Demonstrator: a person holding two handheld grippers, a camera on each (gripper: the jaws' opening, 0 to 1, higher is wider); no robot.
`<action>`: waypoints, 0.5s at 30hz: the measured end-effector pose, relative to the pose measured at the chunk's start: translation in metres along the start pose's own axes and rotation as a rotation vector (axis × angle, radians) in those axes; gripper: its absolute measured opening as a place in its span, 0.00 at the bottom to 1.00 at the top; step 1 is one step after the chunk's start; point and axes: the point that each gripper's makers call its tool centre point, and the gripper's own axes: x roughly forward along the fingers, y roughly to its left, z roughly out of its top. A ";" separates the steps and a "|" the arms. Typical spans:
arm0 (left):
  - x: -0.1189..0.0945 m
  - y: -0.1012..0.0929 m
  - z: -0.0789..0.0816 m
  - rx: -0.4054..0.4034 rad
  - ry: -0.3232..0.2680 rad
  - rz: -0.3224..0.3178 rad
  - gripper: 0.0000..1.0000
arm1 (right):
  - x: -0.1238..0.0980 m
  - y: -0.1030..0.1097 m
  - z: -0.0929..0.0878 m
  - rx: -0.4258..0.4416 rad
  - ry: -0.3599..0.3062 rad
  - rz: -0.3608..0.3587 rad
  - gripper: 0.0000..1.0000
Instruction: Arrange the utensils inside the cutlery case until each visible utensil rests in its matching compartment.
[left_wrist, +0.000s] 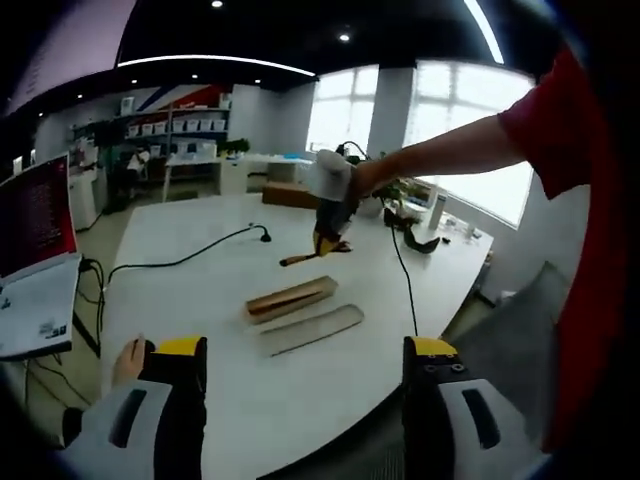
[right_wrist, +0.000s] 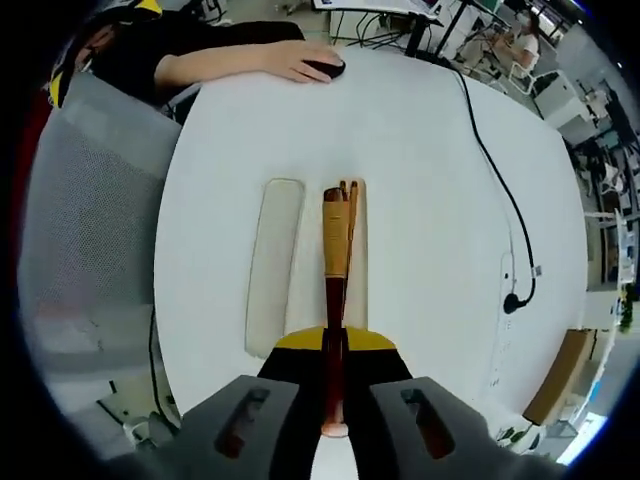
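The open cutlery case (left_wrist: 290, 298) lies mid-table, its pale lid (left_wrist: 312, 330) beside it. My left gripper (left_wrist: 305, 352) hovers open near the table's near edge, with nothing between its yellow-tipped jaws. A bare arm in a red sleeve holds my right gripper (left_wrist: 330, 225) above the case, shut on a long wooden utensil (left_wrist: 300, 259). Looking down, the right gripper (right_wrist: 335, 350) is shut on that dark-red-handled utensil (right_wrist: 334, 250), which hangs over the case (right_wrist: 358, 270). Thin stick tips (right_wrist: 351, 190) show in the case's far end. The lid (right_wrist: 272, 265) lies to the left.
A hand in a black sleeve rests on a mouse (right_wrist: 320, 66) at the table edge. A black cable (right_wrist: 495, 170) runs to a plug on the right. A laptop (left_wrist: 35, 225) sits far left. A grey mesh chair (right_wrist: 85, 200) stands off the table's edge.
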 end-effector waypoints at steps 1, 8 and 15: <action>0.001 0.001 0.001 0.000 0.002 0.002 0.83 | 0.000 -0.002 0.003 -0.005 -0.003 0.002 0.01; 0.005 0.006 0.001 0.021 0.015 0.012 0.84 | 0.017 -0.008 0.017 -0.036 -0.017 -0.001 0.01; 0.002 0.011 -0.006 0.002 0.027 0.023 0.85 | 0.042 -0.001 0.023 -0.057 -0.005 0.024 0.01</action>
